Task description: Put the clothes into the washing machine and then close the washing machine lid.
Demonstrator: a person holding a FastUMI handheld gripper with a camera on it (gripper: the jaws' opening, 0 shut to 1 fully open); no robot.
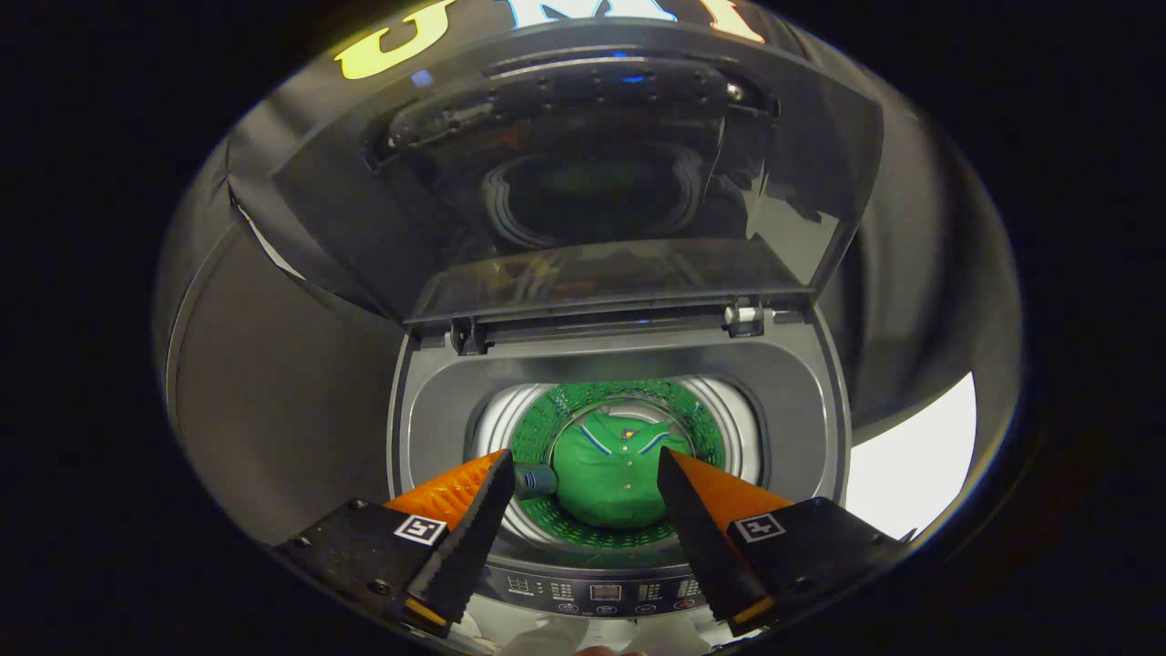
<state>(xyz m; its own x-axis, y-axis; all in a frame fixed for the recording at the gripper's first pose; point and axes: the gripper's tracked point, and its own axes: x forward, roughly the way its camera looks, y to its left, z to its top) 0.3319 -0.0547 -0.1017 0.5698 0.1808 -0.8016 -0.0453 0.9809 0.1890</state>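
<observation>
The gripper (583, 465) was held above the front edge of the washing machine (802, 410), looking down into the open top. Its two fingers were spread wide apart, and nothing was gripped between them; the drum opening was seen through the gap. The tips of the fingers were poised over the near rim of the drum (720, 428), one on each side of the opening.

A green garment (608, 474) was seen lying at the bottom of the drum, bunched into a rounded heap, with light stripes at what looked like a collar. It lay ahead of the fingers and below them, well apart from both tips. The drum's inner wall was tinted green around the garment, perforated all the way round. A small bluish cylindrical part (536, 480) was seen at the drum's left side, just beside the left fingertip; what it was could not be told.

The lid (583, 164) was raised, standing up from its hinges (469, 335) at the back edge of the machine, its dark glossy panel facing the camera and carrying a reflection of the drum. The control panel (606, 592) ran along the machine's front edge, beneath the fingers, with a row of buttons and a small display. A pale patch of floor (911, 474) was visible to the right of the machine.
</observation>
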